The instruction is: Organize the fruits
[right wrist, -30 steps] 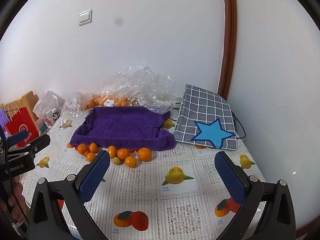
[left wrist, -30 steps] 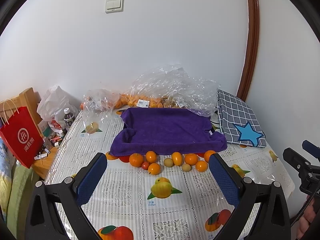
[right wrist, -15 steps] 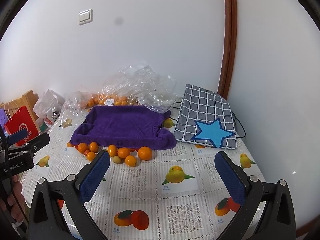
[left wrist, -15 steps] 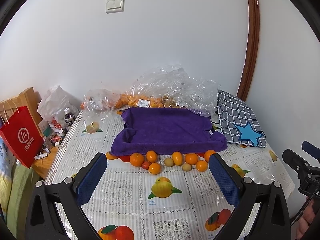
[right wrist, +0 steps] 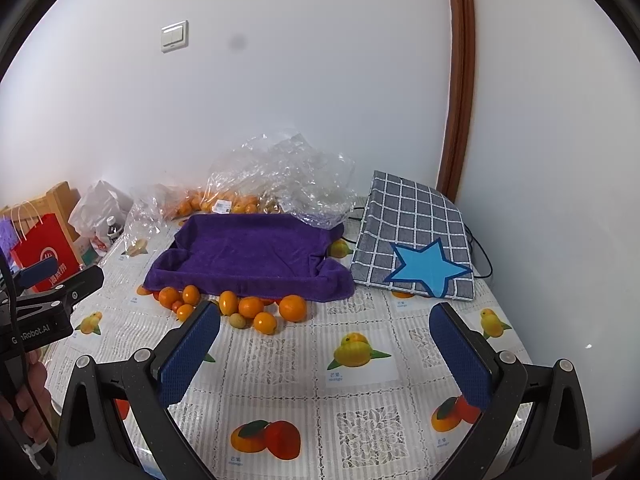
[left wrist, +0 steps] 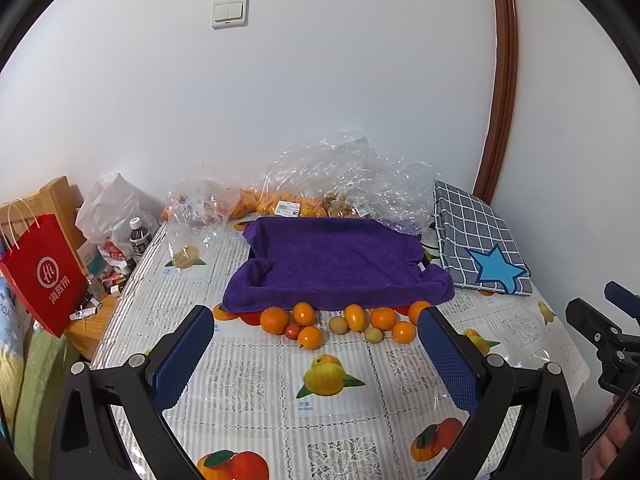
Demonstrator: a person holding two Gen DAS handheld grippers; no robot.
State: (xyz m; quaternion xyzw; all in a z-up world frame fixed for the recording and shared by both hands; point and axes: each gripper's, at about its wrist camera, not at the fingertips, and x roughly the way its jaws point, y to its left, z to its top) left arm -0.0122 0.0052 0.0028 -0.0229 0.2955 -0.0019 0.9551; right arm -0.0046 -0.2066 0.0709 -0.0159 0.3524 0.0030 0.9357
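Fruit (left wrist: 348, 322) is lying loose on the table (left wrist: 256, 384) just before the empty purple-lined tray (left wrist: 336, 264), so you are starting out, holding the left gripper (left wrist: 316, 354) and right gripper (right wrist: 324, 350) with jaws wide, gripping nothing.

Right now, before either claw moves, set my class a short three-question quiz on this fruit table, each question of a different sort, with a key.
1. True or false: the left claw is shut on an orange.
2. Where do the loose fruits lie? A) inside the purple-towelled tray; B) on the tablecloth along the tray's near edge; C) on the checked cushion with the blue star.
3. Fill in: behind the tray, more fruit sits in clear ____ bags.

Key: 1 false, both it and the right claw are open and hold nothing; 2 B; 3 plastic.
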